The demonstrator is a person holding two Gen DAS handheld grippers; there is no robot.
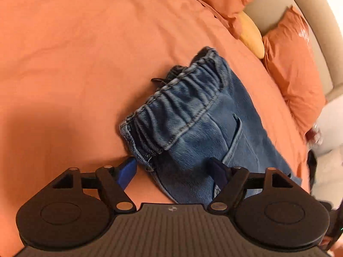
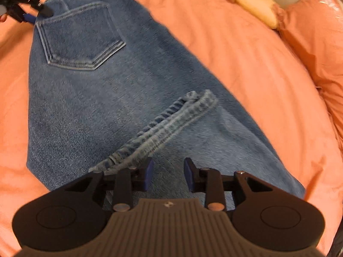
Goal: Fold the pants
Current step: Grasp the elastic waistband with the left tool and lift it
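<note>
Blue denim pants (image 1: pixel 193 115) lie folded on the orange bed sheet (image 1: pixel 75 53), with the elastic waistband (image 1: pixel 175 94) toward the middle of the left wrist view. My left gripper (image 1: pixel 173 169) stands wide open over the waistband's near corner, one blue finger (image 1: pixel 128 169) on the sheet side and the other finger (image 1: pixel 217 171) over the denim. In the right wrist view the pants (image 2: pixel 96 98) show a back pocket (image 2: pixel 81 42) and a leg hem (image 2: pixel 163 128) laid across them. My right gripper (image 2: pixel 169 171) hovers over the denim beside the hem, open by a narrow gap with nothing held. The left gripper (image 2: pixel 38 15) shows by the pocket's top corner.
Orange pillows (image 1: pixel 293 68) and a yellow pillow (image 1: pixel 251 34) lie along a beige headboard (image 1: pixel 310 21) at the far right. The orange sheet stretches wide to the left of the pants. More orange bedding (image 2: pixel 310 42) rises at the right in the right wrist view.
</note>
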